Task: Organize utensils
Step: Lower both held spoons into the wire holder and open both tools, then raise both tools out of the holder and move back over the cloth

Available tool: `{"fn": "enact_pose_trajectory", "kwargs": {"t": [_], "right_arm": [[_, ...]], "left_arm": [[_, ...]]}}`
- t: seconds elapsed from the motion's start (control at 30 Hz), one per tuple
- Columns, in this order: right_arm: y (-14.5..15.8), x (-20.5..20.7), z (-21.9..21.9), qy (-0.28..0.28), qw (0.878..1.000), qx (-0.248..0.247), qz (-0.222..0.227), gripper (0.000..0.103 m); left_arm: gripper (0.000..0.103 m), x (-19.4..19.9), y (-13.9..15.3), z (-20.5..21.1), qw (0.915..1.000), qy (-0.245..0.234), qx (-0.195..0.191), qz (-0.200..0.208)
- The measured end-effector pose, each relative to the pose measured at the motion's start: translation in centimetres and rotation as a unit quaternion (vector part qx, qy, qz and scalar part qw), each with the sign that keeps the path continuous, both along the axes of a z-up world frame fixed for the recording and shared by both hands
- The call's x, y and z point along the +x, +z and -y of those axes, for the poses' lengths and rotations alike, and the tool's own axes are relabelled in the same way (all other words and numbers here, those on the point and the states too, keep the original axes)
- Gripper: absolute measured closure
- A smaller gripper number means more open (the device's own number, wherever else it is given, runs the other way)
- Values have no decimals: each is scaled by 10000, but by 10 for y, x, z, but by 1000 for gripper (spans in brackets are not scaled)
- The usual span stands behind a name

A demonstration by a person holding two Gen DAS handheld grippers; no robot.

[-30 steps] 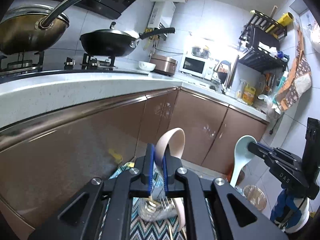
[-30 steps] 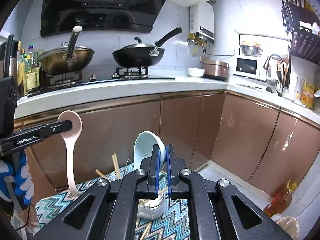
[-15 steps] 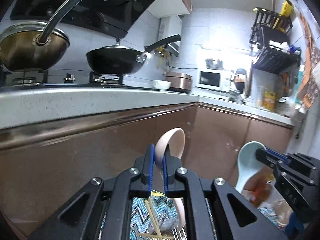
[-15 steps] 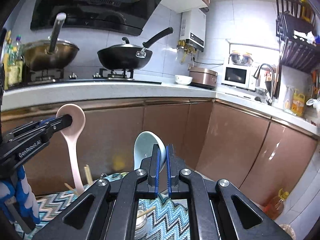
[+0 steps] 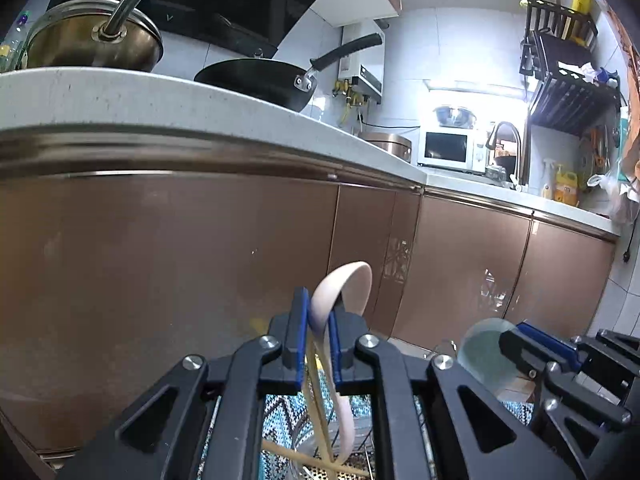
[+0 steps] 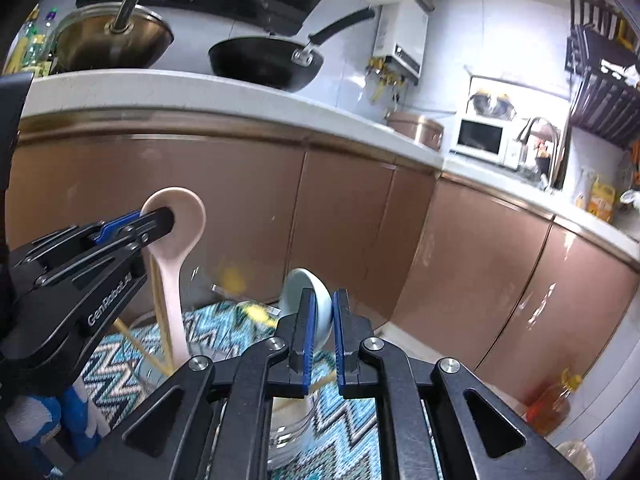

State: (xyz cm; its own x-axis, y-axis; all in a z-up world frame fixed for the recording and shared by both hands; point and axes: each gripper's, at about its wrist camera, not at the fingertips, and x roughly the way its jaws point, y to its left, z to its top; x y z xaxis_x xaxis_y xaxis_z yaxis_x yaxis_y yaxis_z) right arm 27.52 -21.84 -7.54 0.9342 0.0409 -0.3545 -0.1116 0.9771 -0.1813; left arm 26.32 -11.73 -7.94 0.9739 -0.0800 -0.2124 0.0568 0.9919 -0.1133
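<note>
My left gripper (image 5: 319,322) is shut on a pink spoon (image 5: 344,292), bowl up, handle hanging down. In the right wrist view the left gripper (image 6: 168,216) grips the pink spoon (image 6: 180,248) by its bowl, with the handle among wooden chopsticks (image 6: 160,320) in a clear glass jar (image 6: 200,292). My right gripper (image 6: 321,312) is shut on a pale blue spoon (image 6: 306,292). It shows in the left wrist view (image 5: 516,340) with the blue spoon (image 5: 482,354). A second glass container (image 6: 292,432) sits under my right gripper; its contents are unclear.
A blue zigzag cloth (image 6: 224,328) covers the surface below. Brown cabinet doors (image 5: 160,280) stand close ahead under a white counter (image 5: 200,96) with a steel pot (image 5: 92,40) and a black wok (image 5: 260,80). An oil bottle (image 6: 552,404) stands on the floor at right.
Both grippers have dropped lower with their spoons, so the counter now sits high in view. The pink spoon's handle now reaches down among the chopsticks in the jar.
</note>
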Motion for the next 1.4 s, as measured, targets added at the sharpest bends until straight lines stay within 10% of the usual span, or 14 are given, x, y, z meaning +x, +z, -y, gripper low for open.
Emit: {"fn": "enact_pose_trajectory", "kwargs": {"t": [0.73,1.4], "right_arm": [[65,-100,14,116,9997,168,155,84],[106,-213,6,93,9998,141,-76,80]], "left_arm": [[69,-97,84,-57,9950,-886,-43,-464],[56,-208,109,-137,9947,-686,-45,-766]]}}
